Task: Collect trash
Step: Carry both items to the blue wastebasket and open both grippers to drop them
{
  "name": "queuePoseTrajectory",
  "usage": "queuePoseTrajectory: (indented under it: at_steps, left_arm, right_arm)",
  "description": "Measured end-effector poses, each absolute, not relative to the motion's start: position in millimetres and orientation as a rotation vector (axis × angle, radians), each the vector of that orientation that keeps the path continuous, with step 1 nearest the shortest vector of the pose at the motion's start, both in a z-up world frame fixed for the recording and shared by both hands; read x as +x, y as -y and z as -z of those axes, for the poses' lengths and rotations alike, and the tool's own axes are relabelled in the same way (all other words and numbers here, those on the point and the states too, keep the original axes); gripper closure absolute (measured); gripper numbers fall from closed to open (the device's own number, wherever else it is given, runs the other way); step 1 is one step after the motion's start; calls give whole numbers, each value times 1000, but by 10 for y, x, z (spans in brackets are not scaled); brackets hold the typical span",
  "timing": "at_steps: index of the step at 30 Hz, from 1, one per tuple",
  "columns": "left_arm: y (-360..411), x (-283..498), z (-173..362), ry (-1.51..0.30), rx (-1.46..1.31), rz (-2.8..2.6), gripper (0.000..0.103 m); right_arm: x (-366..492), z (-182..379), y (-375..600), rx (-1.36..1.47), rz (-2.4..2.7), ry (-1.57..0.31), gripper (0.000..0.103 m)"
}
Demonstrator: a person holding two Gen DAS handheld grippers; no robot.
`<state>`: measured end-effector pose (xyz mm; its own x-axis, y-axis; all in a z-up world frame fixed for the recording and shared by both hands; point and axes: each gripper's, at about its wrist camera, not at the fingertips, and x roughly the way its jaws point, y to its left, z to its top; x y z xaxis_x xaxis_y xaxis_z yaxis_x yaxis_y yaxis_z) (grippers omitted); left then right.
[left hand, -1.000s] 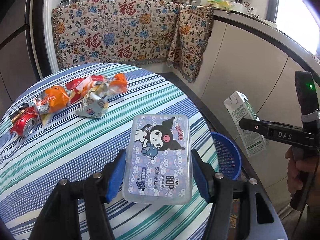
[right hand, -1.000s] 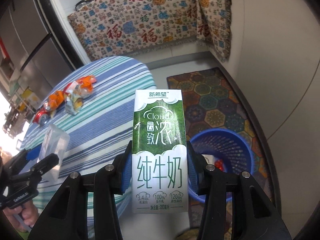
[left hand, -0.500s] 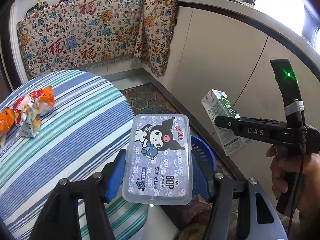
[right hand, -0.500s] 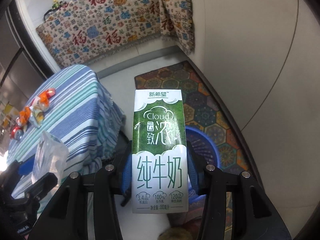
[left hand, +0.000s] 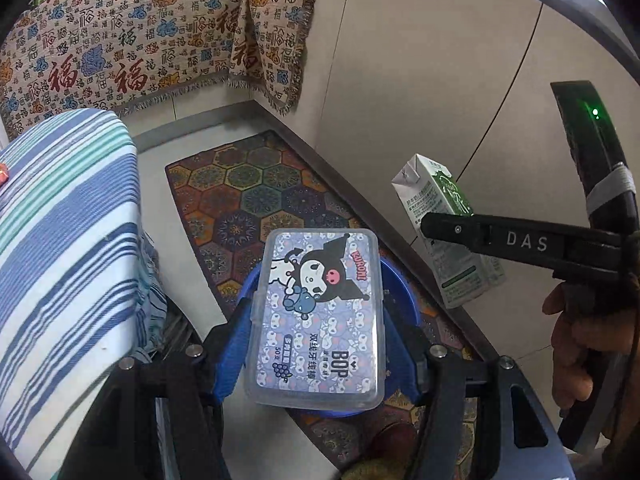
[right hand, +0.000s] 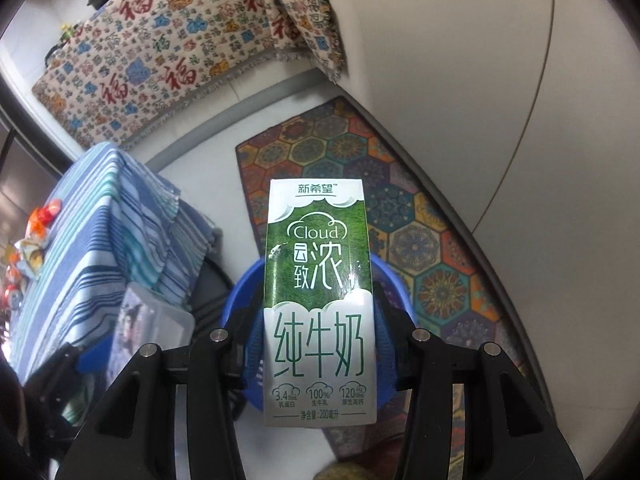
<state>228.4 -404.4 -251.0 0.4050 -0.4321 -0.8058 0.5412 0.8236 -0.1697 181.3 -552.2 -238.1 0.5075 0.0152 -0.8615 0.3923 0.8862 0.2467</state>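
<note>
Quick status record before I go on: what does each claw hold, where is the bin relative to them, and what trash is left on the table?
left claw: shut on the plastic box, label side up
right claw: shut on the milk carton, upright
bin: blue basket on the floor, seen behind both held items in each wrist view
bin contents: hidden
table: striped cloth, left of the bin
left on table: wrappers and a red can at its far edge
rug: patterned, under the bin
</note>
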Motion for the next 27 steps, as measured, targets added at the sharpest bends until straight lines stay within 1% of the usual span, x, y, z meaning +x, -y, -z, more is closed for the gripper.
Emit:
queuePoseTrajectory:
  at_steps: [5, 15, 20, 22, 23, 25, 27]
  left_arm:
    - [4189, 2344, 2730, -1001, 137, 607, 40]
    - [4314, 2425, 2928, -1016, 152, 602, 40]
    - [4385, 2459, 3065, -1034, 171, 596, 39]
    - [4416, 2500, 3160, -1062, 176, 611, 39]
    - [4436, 2517, 3216, -1084, 183, 616, 39]
    - [4450, 2545, 3275, -1102, 194, 612, 31]
    - [4429, 2545, 3265, -1093, 186, 606, 30]
  right_arm:
    - [1851, 2448, 5632, 451, 231, -1031, 54]
    - [1905, 2535, 5657, 467, 222, -1033, 54]
    - [1931, 2577, 5677, 491, 218, -1033, 52]
    - [1930, 2602, 5695, 512, 213, -1036, 37]
    - [1926, 2602, 5702, 517, 218, -1035, 36]
    - [1917, 2585, 5717, 520, 224, -1030, 33]
    - [1892, 2540, 5748, 525, 235, -1006, 31]
